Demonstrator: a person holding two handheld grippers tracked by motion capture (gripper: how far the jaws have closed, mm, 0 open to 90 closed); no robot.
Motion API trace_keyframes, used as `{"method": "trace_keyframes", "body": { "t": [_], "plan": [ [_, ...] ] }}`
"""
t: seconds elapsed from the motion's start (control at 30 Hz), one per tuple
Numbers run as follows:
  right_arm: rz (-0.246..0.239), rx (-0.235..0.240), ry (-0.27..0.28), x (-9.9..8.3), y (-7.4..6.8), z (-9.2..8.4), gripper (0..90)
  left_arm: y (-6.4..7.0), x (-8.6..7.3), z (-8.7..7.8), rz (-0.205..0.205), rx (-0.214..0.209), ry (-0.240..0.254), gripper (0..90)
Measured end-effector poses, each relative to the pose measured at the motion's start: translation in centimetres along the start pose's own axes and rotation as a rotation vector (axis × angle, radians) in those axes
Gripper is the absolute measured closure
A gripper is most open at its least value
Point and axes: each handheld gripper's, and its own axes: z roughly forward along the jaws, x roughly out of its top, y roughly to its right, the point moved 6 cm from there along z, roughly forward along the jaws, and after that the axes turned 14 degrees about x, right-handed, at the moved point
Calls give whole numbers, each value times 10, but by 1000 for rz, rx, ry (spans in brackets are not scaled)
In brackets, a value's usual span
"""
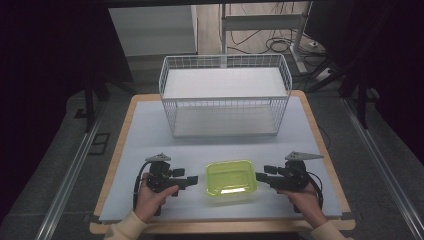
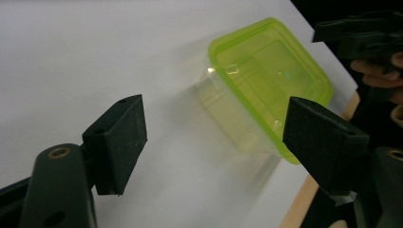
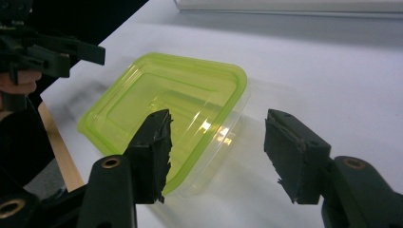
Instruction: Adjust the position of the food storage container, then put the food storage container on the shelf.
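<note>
The green-lidded container (image 1: pixel 231 181) lay between the left gripper (image 1: pixel 192 180) and the right gripper (image 1: pixel 260 176), both with jaws spread, neither touching it.

A: Both grippers are all matte black plastic. The left gripper (image 1: pixel 192 181) and right gripper (image 1: pixel 261 176) each carry a grey three-cornered plate on top, and a black cable loops off each near the lower edge of the high view.

B: Yep. Up close the pads (image 3: pixel 154 147) are chunky rectangular blocks, the right ones a bit chewed at the edges, with brass-coloured rivets in the arms. Sleeves (image 1: pixel 125 227) look cream, ribbed cuffs.
</note>
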Motion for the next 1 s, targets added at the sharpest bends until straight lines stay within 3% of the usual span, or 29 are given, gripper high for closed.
{"method": "trace_keyframes", "body": {
  "t": [0.13, 0.33, 0.87, 1.0],
  "plan": [
    [36, 16, 4, 3, 4, 3, 414, 4, -1, 3, -1, -10, -15, 225],
    [85, 22, -29, 3, 10, 14, 420, 6, -2, 10, -38, -19, -31, 226],
    [113, 33, -73, 1, 8, 25, 495, 21, -2, 30, -64, -53, -83, 264],
    [135, 50, -80, 0, 9, 24, 540, 24, -3, 38, -78, -65, -101, 316]
  ]
}}
